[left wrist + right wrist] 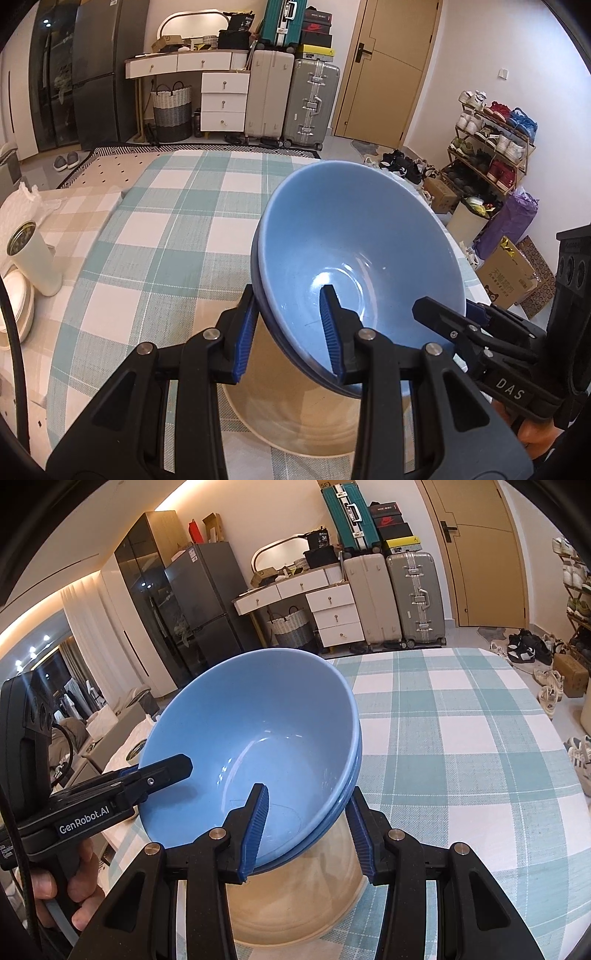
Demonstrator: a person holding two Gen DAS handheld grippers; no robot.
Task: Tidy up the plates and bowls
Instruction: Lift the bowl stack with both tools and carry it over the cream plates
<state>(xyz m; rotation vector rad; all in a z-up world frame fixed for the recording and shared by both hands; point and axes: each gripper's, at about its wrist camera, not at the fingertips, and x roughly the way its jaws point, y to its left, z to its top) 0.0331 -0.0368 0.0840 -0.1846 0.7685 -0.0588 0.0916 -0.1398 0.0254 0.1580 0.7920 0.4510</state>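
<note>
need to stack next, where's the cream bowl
On the checked tablecloth, right under the blue bowls that both grippers hold; the cream bowl shows low in both views.

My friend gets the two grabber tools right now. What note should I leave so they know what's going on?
Left tool: shut on the rim of the blue bowls, one pad inside, one outside.
Right tool: shut on the opposite rim of the same blue bowls.
Things: what looks like two nested blue bowls, held up by both tools, tilted, right above the cream bowl on the checked tablecloth. White plates lie stacked at the table's far left, beside a white canister.
Done: blue bowls gripped and brought over the cream bowl.
Left: probably lower them into the cream bowl, then let go.
</note>
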